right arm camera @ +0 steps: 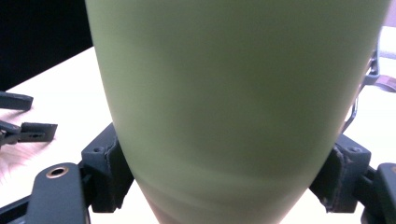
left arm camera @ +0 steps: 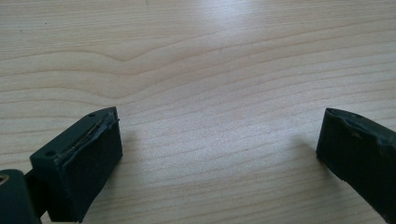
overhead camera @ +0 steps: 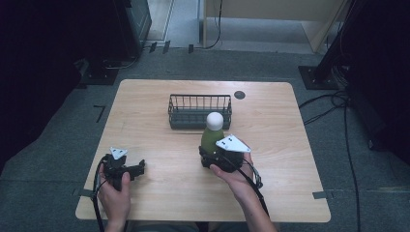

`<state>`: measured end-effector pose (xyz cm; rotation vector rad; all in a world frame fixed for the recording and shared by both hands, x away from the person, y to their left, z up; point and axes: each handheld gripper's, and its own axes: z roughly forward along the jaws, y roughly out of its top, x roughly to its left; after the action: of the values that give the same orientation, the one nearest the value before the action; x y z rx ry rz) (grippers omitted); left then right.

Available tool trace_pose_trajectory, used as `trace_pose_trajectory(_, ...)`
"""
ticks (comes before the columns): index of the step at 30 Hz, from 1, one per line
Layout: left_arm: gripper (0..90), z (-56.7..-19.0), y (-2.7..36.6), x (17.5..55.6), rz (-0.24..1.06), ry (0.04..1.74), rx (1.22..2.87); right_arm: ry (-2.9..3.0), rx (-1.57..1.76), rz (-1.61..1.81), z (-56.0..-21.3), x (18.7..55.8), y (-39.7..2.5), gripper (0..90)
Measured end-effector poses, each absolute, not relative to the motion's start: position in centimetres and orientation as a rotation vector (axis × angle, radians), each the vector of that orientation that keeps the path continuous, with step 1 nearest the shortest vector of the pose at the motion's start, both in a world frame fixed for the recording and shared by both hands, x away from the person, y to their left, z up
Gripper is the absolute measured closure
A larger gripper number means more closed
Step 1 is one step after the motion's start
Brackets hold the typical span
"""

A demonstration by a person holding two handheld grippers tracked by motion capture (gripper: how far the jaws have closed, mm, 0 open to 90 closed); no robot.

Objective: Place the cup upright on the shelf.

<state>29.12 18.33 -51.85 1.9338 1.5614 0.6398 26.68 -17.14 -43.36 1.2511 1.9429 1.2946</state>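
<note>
Green, smooth and probably slippery, the bottle [overhead camera: 212, 137] is sitting mid-desk [overhead camera: 270, 145]; the right claw [right arm camera: 224, 179] is clamping its lower body, while the left claw [left arm camera: 219, 154] is gaping empty.

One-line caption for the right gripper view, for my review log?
Right gripper shut on a green, smooth-bodied bottle above the pale wooden table.

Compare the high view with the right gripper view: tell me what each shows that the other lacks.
High view alone: the bottle's white cap, the whole wire basket behind it, both hands and the floor around the table. Right gripper view alone: the pads pressed against the bottle's sides, close up. Shared: the green bottle, the right gripper, the open left gripper and the tabletop.
</note>
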Motion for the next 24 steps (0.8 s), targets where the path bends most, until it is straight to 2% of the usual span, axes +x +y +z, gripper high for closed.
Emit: trace_pose_trajectory(24, 0.8, -51.9, 18.3, 29.1, 0.639, 1.564, 1.930, 1.908, 1.211, 1.275, -38.2, 30.3, -17.7, 20.4)
